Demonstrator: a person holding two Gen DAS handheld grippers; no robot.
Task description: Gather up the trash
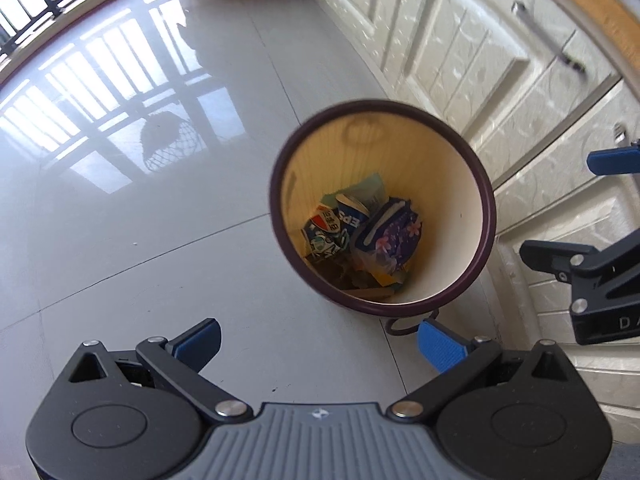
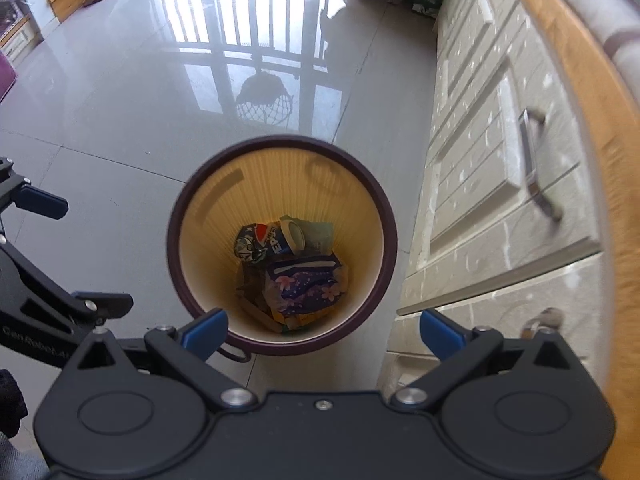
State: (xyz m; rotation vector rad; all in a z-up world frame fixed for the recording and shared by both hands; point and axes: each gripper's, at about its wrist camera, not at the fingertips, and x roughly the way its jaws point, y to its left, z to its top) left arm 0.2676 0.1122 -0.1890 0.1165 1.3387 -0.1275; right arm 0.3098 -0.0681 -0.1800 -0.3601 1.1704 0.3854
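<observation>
1. I look straight down on a round trash bin (image 2: pixel 282 244) with a dark rim and a pale yellow wall, standing on the grey tiled floor (image 2: pixel 120 120) just beside the white cabinet fronts (image 2: pixel 500 200).

2. My right gripper (image 2: pixel 323 330) hangs above the bin's near rim, its blue-padded jaws spread as wide as they go and holding nothing.

3. My left gripper (image 1: pixel 319 340) is likewise wide open and empty, hovering over bare floor on the near side of the bin, beside the right one.

4. The trash lies at the bottom of the bin: a crushed blue cola can (image 2: pixel 276 238), a purple flowered packet (image 2: pixel 308 284) on top of the pile, a green wrapper (image 2: pixel 320 236) and scraps underneath.

5. I judge the drop finished and the step in hand to be clearing away from the bin to fetch whatever is left; neither view shows any loose trash on the floor.

6. To do it well, I lift both grippers straight up before swinging aside, so no finger clips the rim and tips the light bin.

7. I keep the jaws open for the next pick, and mind the cabinet handle (image 2: pixel 536 168) close on the right.
</observation>
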